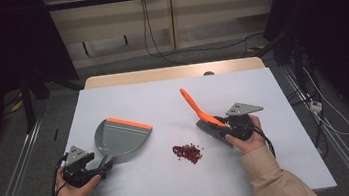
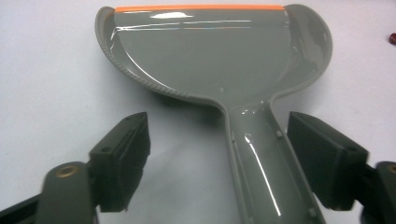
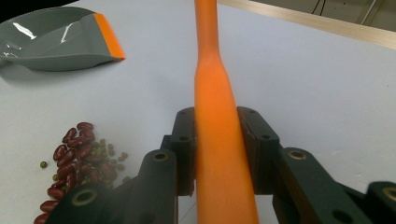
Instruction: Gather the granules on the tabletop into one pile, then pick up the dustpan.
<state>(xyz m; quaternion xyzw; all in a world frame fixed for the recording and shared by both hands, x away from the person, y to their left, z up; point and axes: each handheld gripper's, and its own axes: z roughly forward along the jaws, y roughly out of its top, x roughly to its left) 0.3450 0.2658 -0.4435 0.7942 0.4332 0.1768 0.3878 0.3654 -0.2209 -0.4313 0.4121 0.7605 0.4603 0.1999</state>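
Note:
A grey dustpan (image 1: pixel 122 137) with an orange lip lies flat at the left of the white table (image 1: pixel 273 96). Its handle (image 2: pixel 261 168) runs between the jaws of my left gripper (image 1: pixel 102 171), which is open; in the left gripper view the pads (image 2: pixel 126 158) stand apart from the handle on both sides. My right gripper (image 1: pixel 222 128) is shut on the orange handle (image 3: pixel 215 93) of a brush (image 1: pixel 196 106), whose grey head rests on the table. A small pile of red beans (image 1: pixel 188 153) with tiny green ones (image 3: pixel 105 151) lies between the two grippers.
The dustpan (image 3: pixel 51 39) lies with its lip turned toward the table's middle. A wooden table edge (image 1: pixel 174 72) runs along the back. Cables (image 1: pixel 325 109) trail over the floor at the right, and a metal rail (image 1: pixel 15 173) lines the left side.

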